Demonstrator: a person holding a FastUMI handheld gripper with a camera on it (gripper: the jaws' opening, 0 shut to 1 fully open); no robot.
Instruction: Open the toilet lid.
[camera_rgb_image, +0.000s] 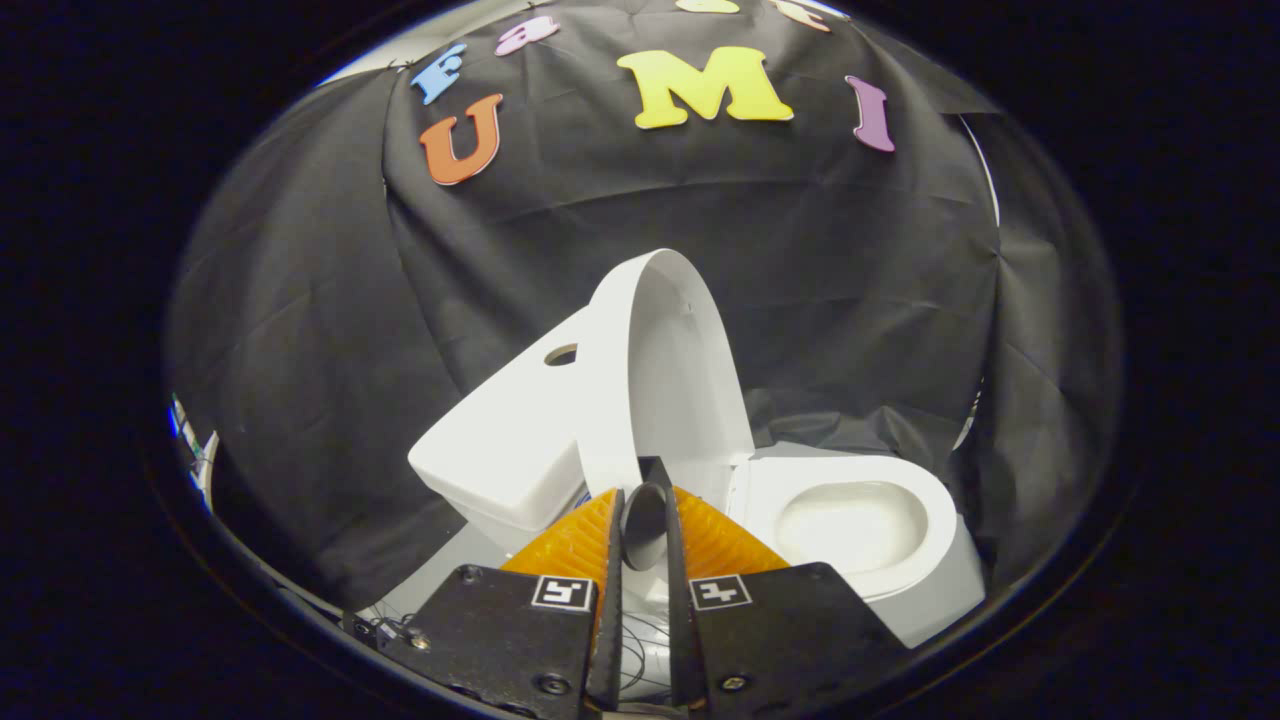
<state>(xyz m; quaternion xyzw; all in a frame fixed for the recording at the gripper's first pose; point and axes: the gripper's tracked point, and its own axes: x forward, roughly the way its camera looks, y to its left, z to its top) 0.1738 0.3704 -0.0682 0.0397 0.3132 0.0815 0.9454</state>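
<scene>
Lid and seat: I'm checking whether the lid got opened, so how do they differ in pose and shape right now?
The lid stands raised, just ahead of the fingers, leaning toward the tank; the seat lies flat on the bowl. The lid is a solid panel; the seat is a ring with an open middle. Both are white. The gripper looks nearly closed, with only a narrow gap.

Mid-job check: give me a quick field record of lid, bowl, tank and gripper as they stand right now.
lid: raised, standing about upright by the tank
bowl: uncovered, beyond the fingers
tank: behind the lid, hole in its top
gripper: fingers nearly together, a narrow gap between them, at the lid's lower edge; grip on it cannot be told
task state: lid looks open
</scene>
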